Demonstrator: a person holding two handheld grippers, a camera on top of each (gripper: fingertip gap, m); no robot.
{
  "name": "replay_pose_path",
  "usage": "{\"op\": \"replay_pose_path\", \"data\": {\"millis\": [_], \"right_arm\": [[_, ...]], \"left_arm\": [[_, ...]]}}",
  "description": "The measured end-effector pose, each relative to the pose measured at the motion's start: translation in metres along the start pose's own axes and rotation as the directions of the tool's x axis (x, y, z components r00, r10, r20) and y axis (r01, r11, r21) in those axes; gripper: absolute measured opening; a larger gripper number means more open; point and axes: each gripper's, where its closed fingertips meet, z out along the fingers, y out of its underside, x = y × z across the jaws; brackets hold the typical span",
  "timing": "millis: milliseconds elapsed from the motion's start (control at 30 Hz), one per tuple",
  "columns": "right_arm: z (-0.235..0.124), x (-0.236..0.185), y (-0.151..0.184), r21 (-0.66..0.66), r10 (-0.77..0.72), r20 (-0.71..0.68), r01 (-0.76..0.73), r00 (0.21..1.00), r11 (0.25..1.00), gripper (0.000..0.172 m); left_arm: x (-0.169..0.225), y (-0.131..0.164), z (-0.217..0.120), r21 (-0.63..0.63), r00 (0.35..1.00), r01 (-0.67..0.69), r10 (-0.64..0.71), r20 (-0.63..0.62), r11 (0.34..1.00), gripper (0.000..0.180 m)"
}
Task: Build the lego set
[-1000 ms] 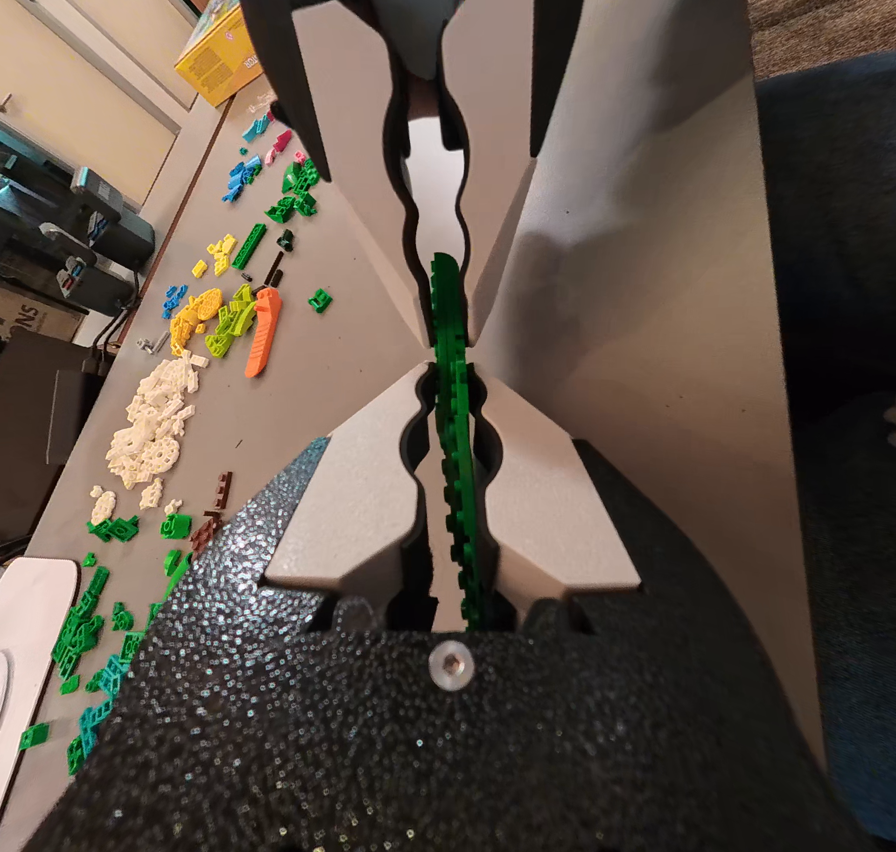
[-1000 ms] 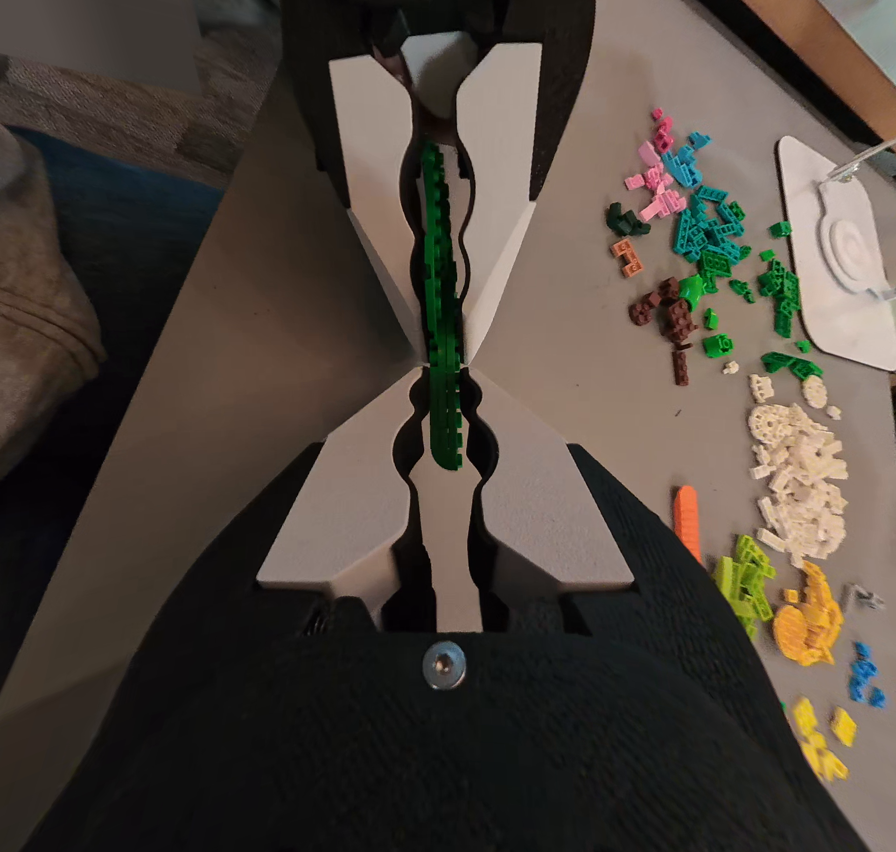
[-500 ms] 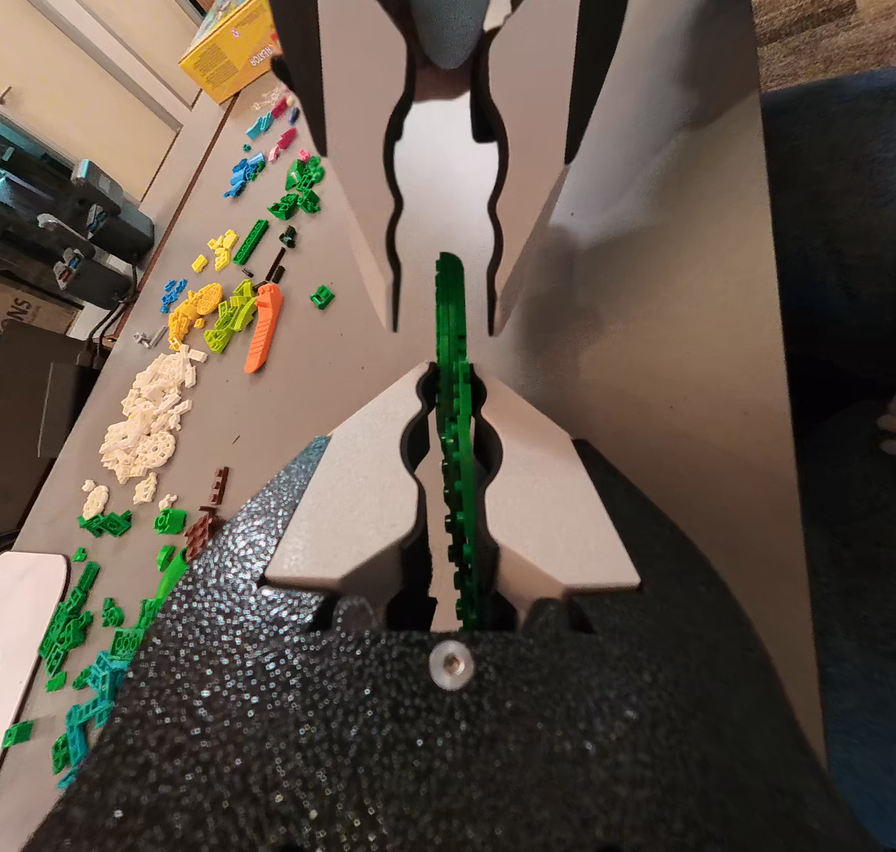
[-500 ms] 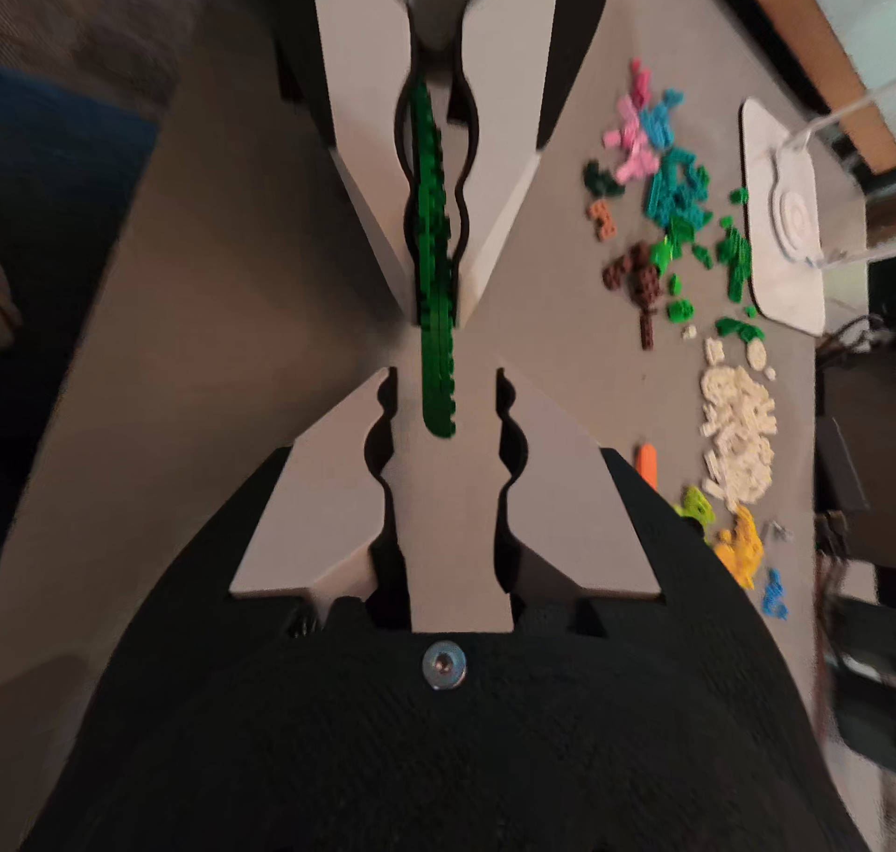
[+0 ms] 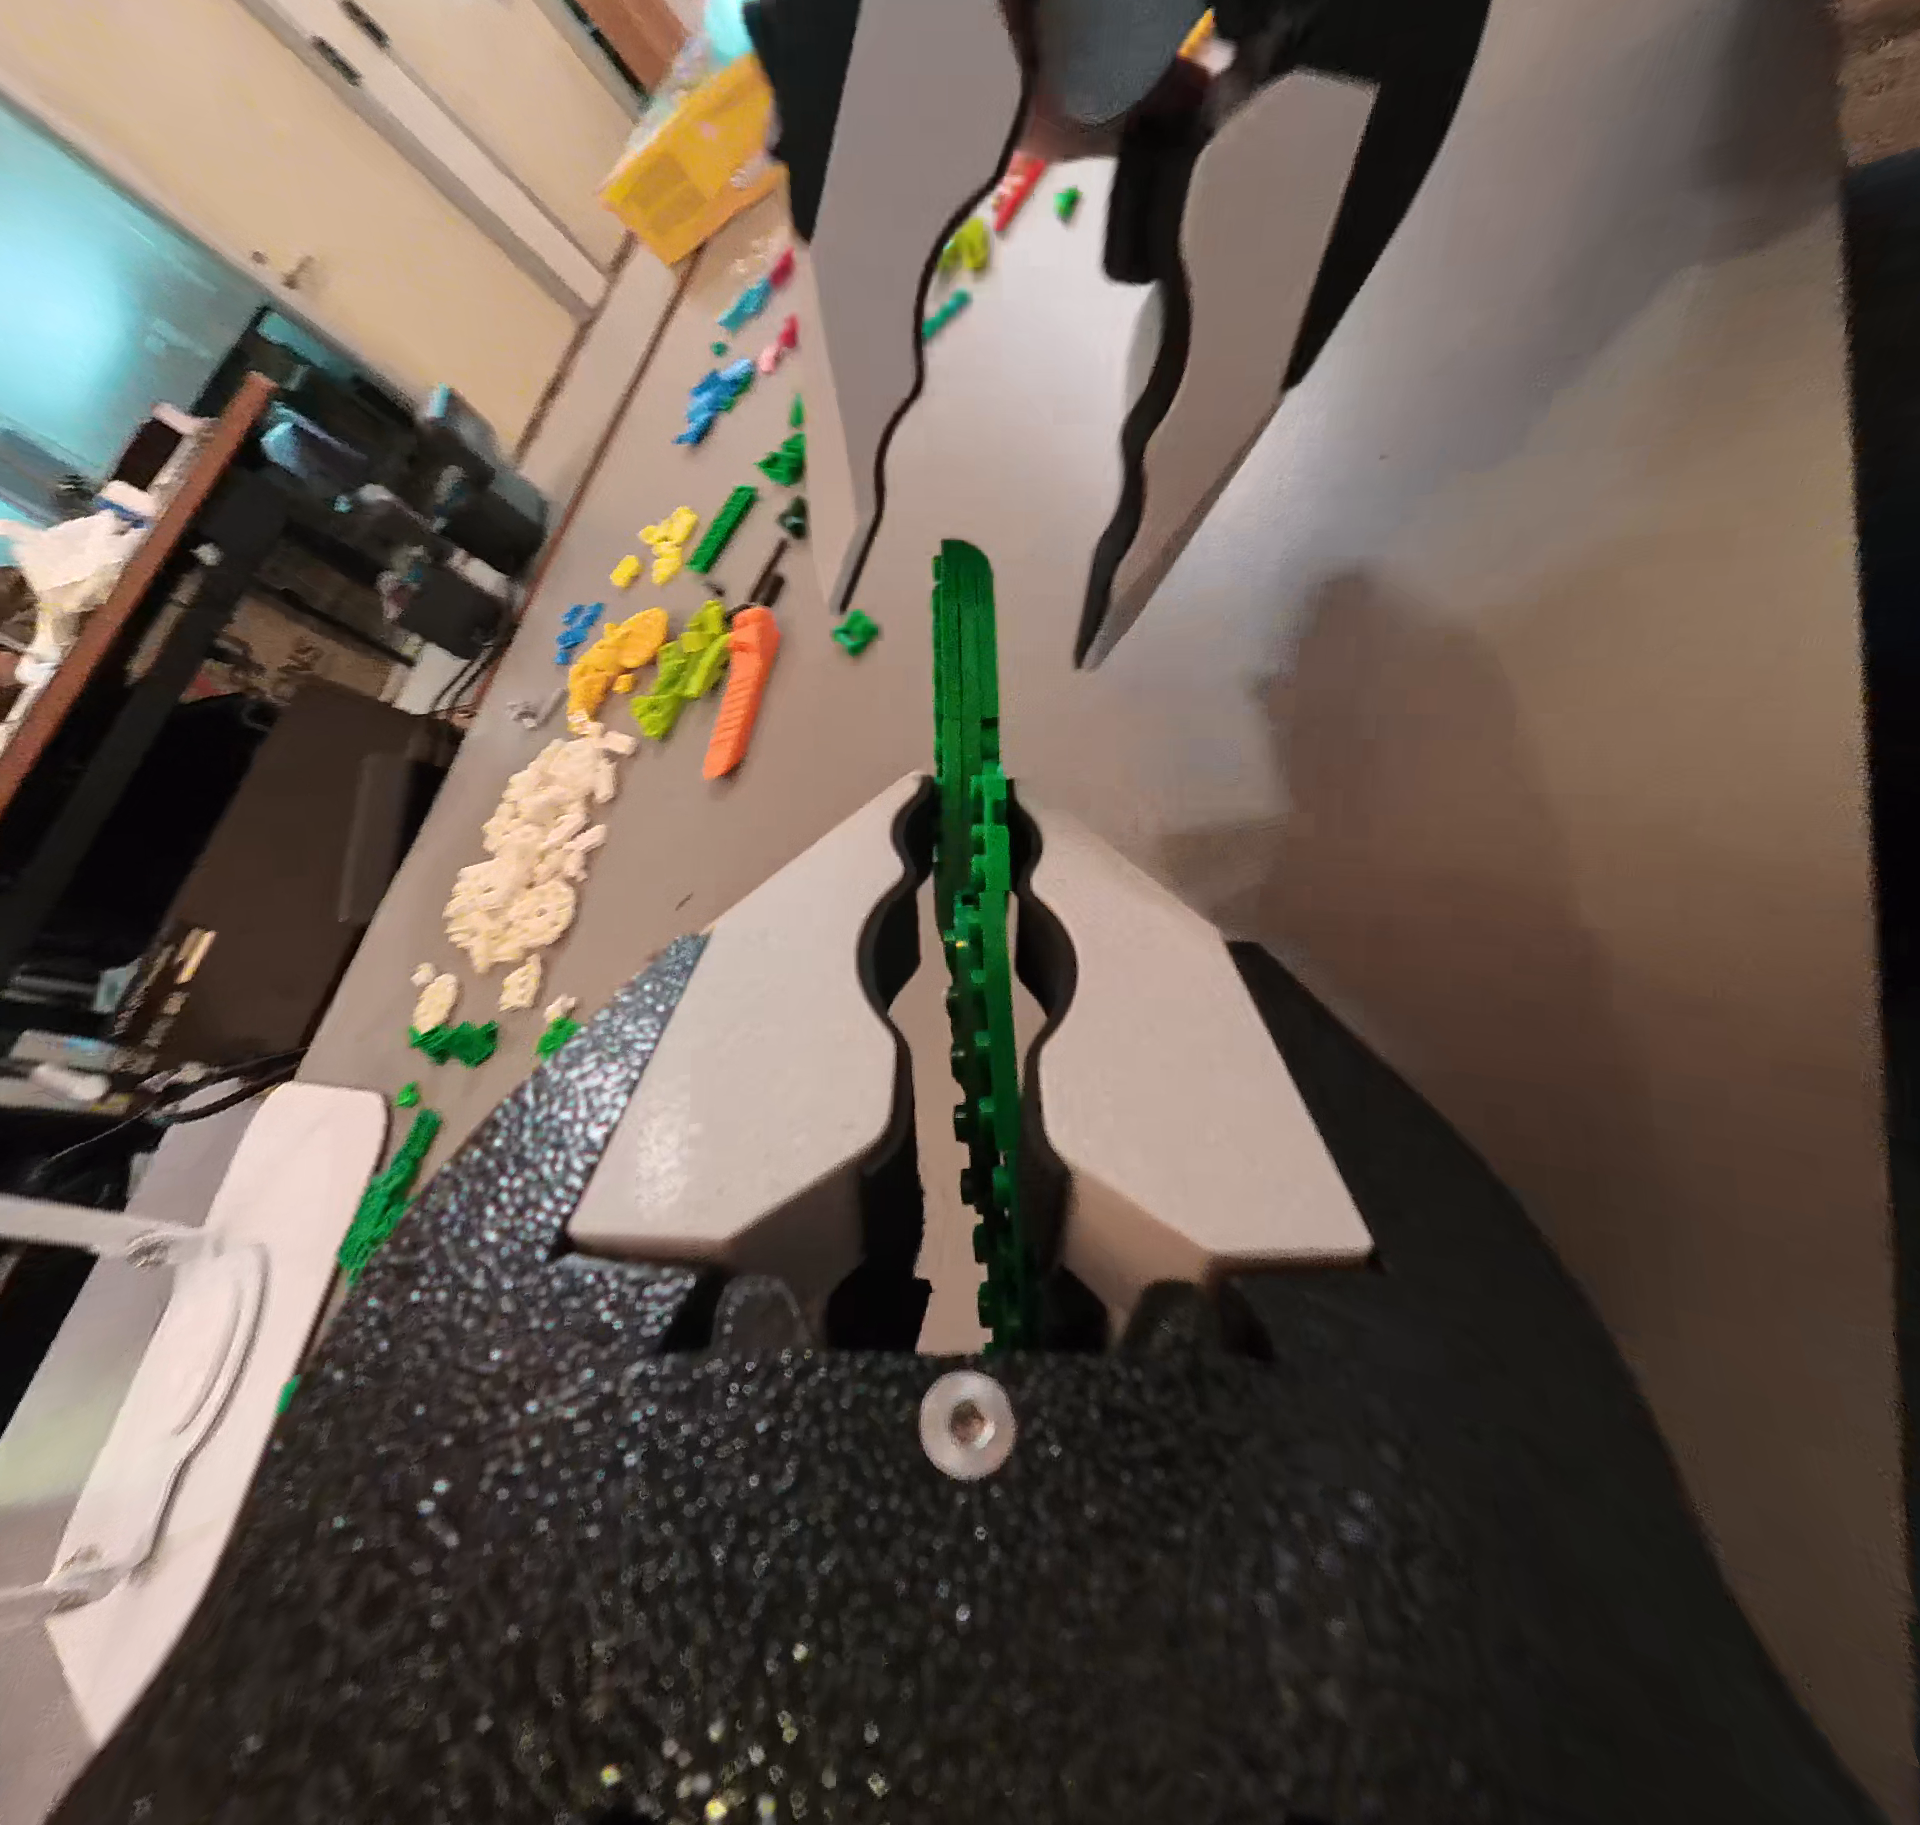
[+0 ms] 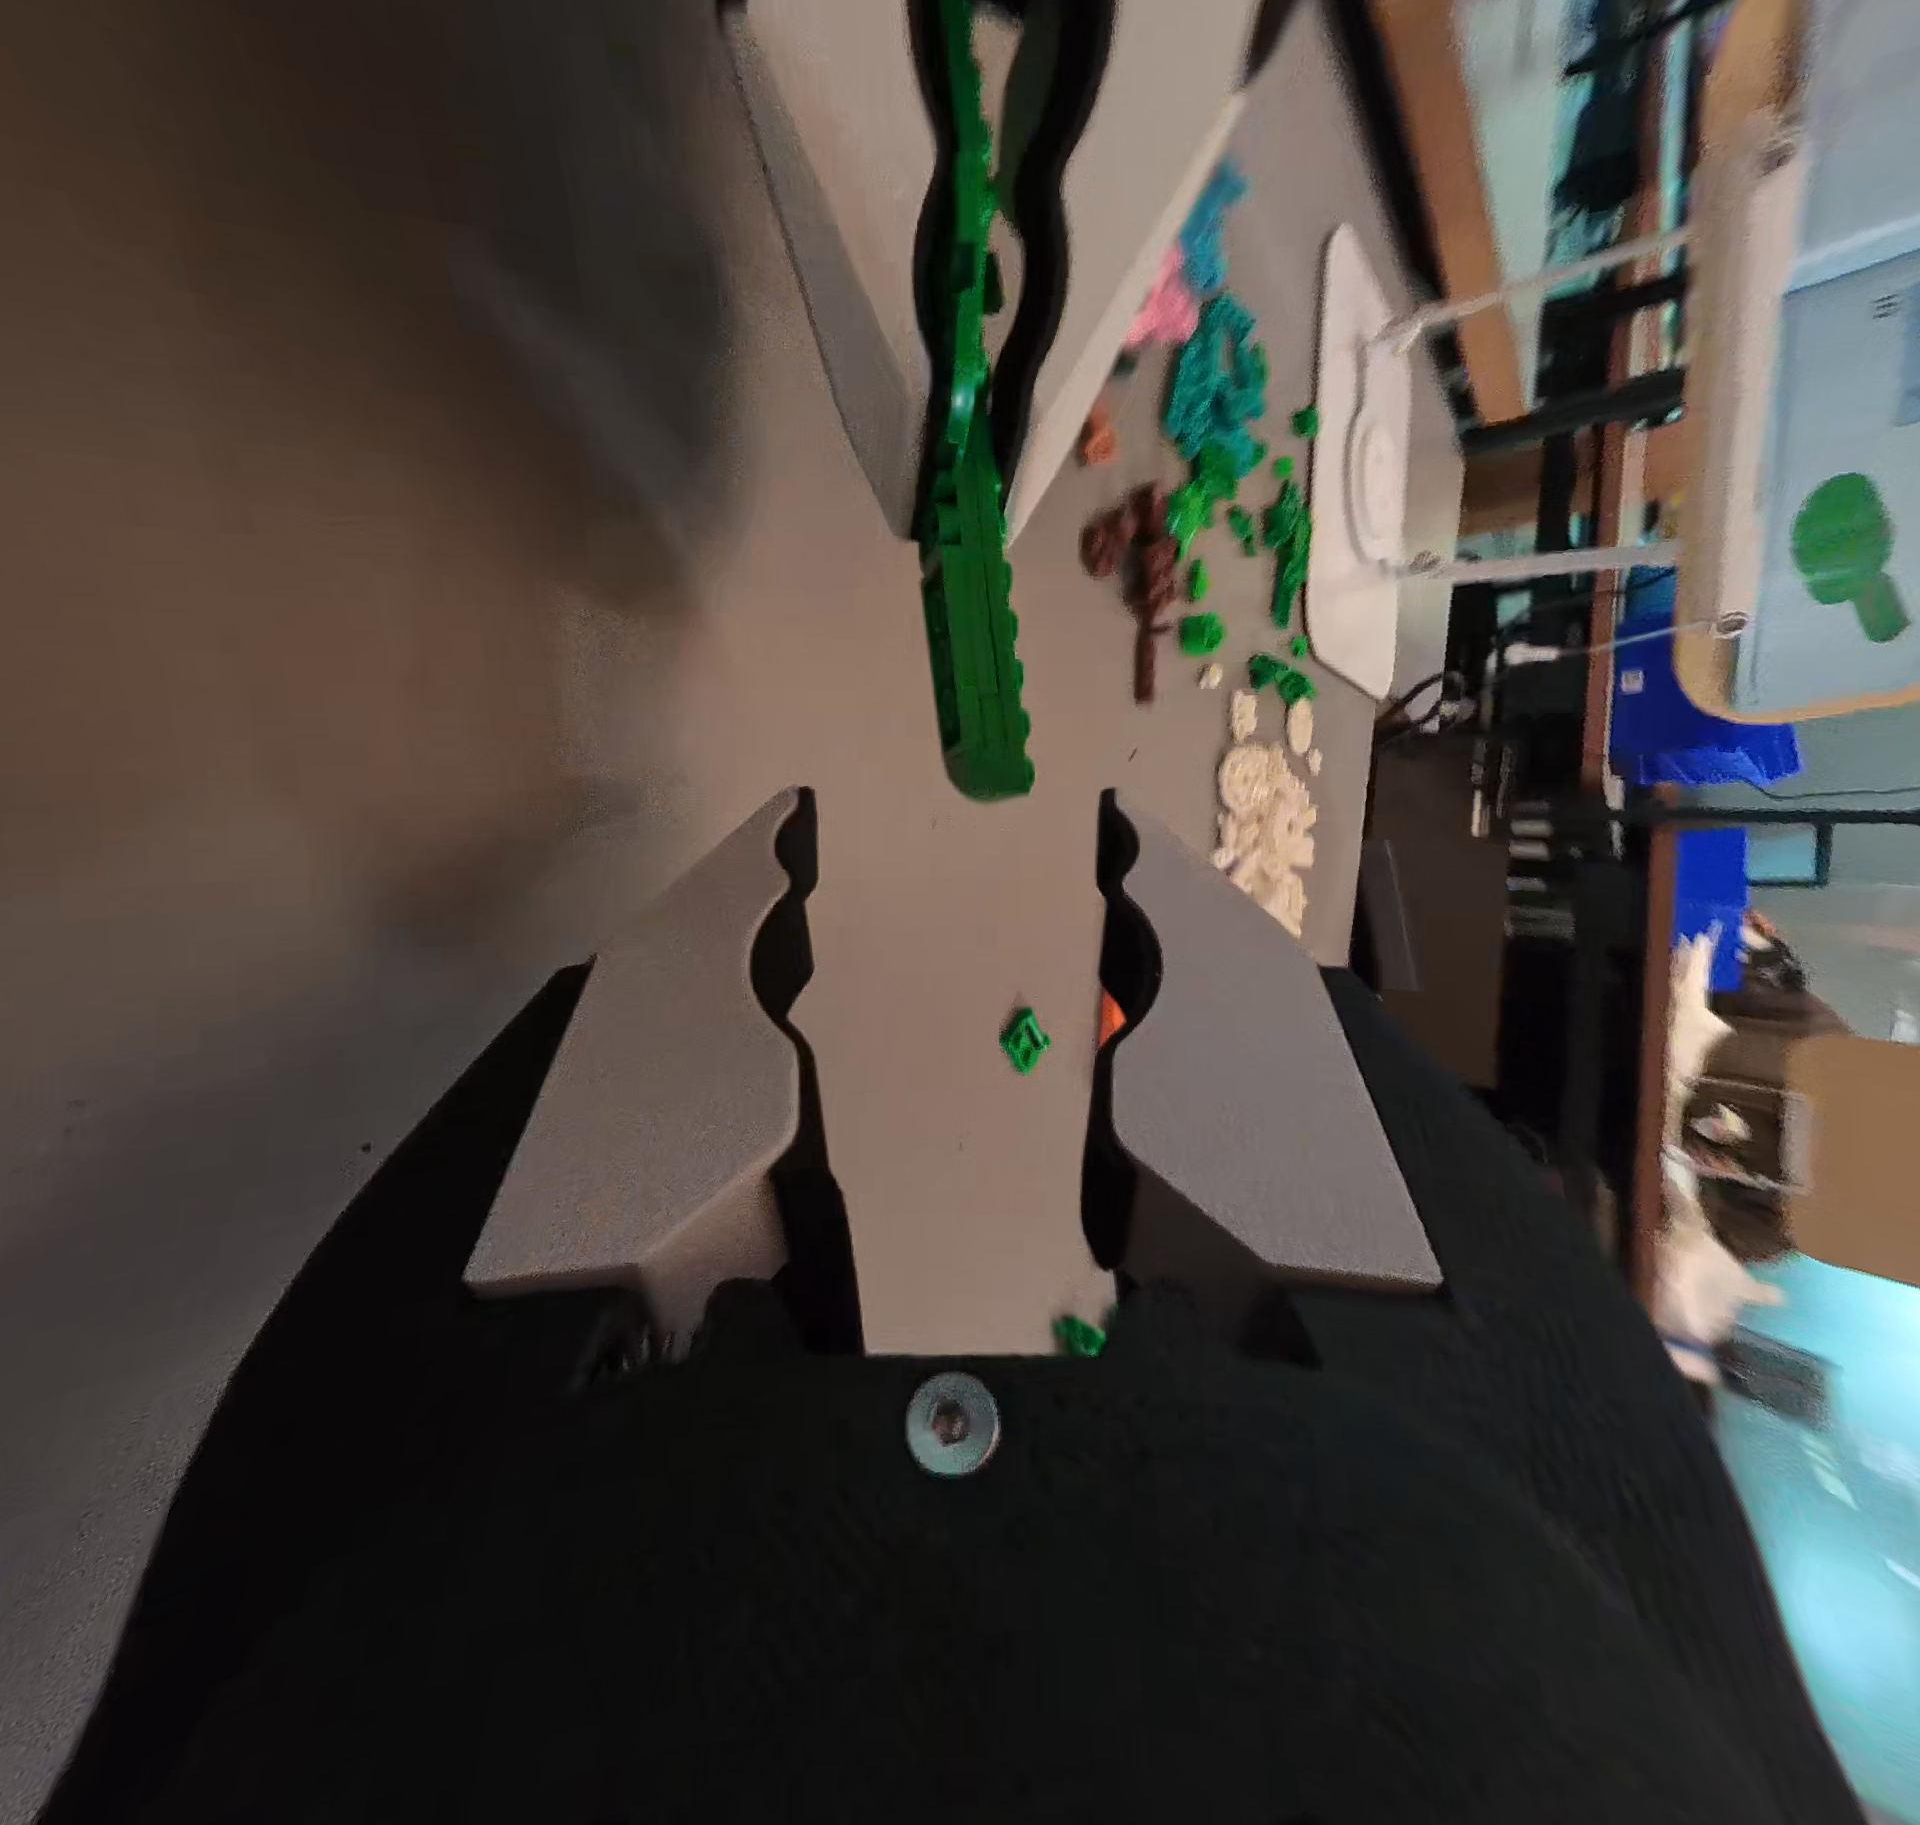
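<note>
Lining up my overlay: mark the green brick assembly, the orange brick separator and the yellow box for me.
green brick assembly (image 5: 966, 674): left wrist view, on its free end beyond the fingertips.
orange brick separator (image 5: 743, 689): left wrist view, mid-body.
yellow box (image 5: 691, 175): left wrist view, on its near side face.

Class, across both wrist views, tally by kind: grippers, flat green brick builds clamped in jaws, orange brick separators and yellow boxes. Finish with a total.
Grippers: 2 (left gripper, right gripper)
Green brick build: 1
Orange brick separator: 1
Yellow box: 1
Total: 5
</note>
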Motion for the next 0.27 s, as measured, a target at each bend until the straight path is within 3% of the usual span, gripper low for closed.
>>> {"op": "replay_pose_path", "data": {"millis": [133,267], "right_arm": [[-0.032,0.022,-0.038,0.364,0.163,0.020,-0.159,0.986,0.918,0.065],[-0.055,0.046,-0.058,0.454,0.217,-0.041,-0.175,0.975,0.874,0.058]], "left_arm": [[-0.019,-0.015,-0.021,0.115,0.997,0.056,-0.061,0.038,0.992,0.009],[-0.029,-0.031,-0.040,0.166,0.997,0.052,-0.061,0.047,0.985,0.009]]}}
